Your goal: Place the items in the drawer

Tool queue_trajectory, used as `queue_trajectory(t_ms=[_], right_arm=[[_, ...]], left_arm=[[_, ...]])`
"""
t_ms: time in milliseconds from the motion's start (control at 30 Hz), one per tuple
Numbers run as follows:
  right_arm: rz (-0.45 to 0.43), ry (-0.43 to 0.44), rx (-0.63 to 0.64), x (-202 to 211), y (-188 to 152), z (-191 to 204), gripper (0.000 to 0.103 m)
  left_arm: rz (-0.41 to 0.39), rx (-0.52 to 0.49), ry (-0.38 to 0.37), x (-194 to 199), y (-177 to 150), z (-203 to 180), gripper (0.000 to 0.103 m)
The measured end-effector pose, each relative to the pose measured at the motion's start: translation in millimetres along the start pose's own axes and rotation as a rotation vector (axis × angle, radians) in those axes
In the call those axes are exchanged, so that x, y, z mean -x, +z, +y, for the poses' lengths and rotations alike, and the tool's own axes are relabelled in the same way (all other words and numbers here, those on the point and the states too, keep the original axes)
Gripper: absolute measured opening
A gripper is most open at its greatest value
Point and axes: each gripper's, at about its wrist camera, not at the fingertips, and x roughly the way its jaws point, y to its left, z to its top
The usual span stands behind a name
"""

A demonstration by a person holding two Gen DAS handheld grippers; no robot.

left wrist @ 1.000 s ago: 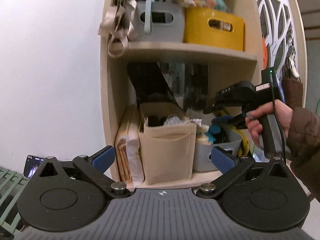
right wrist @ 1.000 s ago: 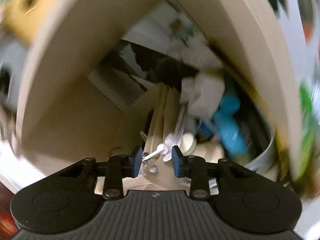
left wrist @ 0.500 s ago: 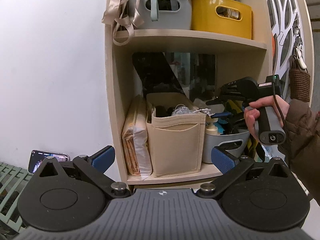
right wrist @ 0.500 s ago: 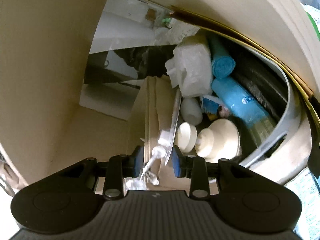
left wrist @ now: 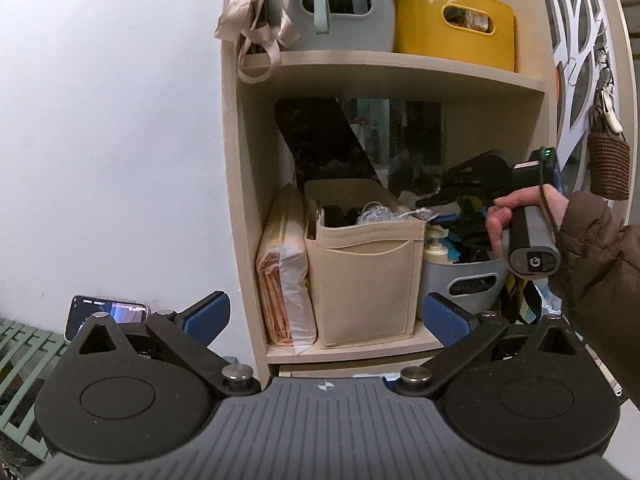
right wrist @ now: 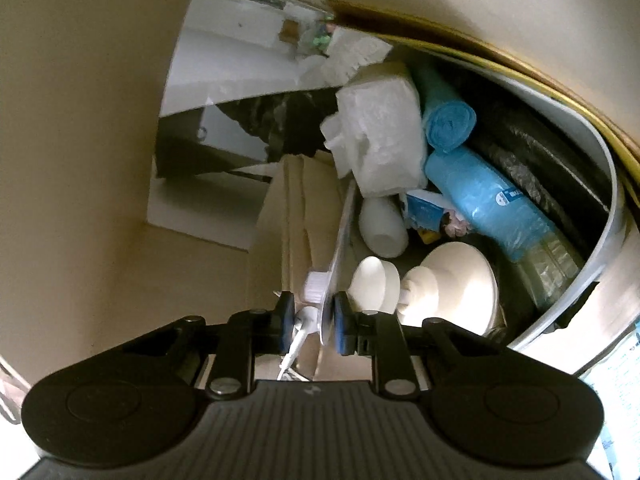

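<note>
We view the shelf unit (left wrist: 384, 68) frontally from the left wrist; the right wrist looks closely into its lower shelf, which both views share.

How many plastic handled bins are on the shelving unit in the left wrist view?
3. A grey bin and a yellow bin sit side by side on the upper shelf; another grey bin is on the lower shelf, right of the beige felt organizer. Others may be hidden.

**Two shelves, both full**

I am facing a beige shelf unit (left wrist: 384, 70). Its lower board is carrying a paper packet (left wrist: 286, 276) at nine o'clock, a beige felt organiser (left wrist: 366, 280) centrally, and a grey bin (left wrist: 464, 284) at three o'clock. Overhead are sitting a grey basket (left wrist: 340, 12) and a yellow basket (left wrist: 452, 28).
</note>
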Motion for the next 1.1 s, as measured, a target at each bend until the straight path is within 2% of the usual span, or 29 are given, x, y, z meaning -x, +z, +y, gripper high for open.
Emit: queue_trajectory(t_ms=[333,533,667,900,1100], right_arm=[[-0.058,0.076,-0.078,53.6,0.1,-15.5,0.022],[-0.045,0.080,-0.095,84.6,-16.6,-25.8,0.021],[-0.038,0.104,-0.103,95.1,-29.8,-30.9,0.020],[-0.046,0.155,-0.106,116.1,-40.8,-33.4,0.019],[-0.025,0.131,-0.137,105.6,-43.8,-43.8,0.019]], left_arm=[[0.009,-0.022,-0.069,-0.2,-2.1,-12.2,0.103],[0.016,-0.038,-0.120,-0.8,-3.9,-21.5,0.103],[0.016,-0.044,-0.128,-2.1,-4.4,-24.9,0.103],[0.117,0.045,-0.218,-21.7,-6.1,-18.6,0.103],[0.124,0.032,-0.244,-20.5,-8.1,-25.7,0.103]])
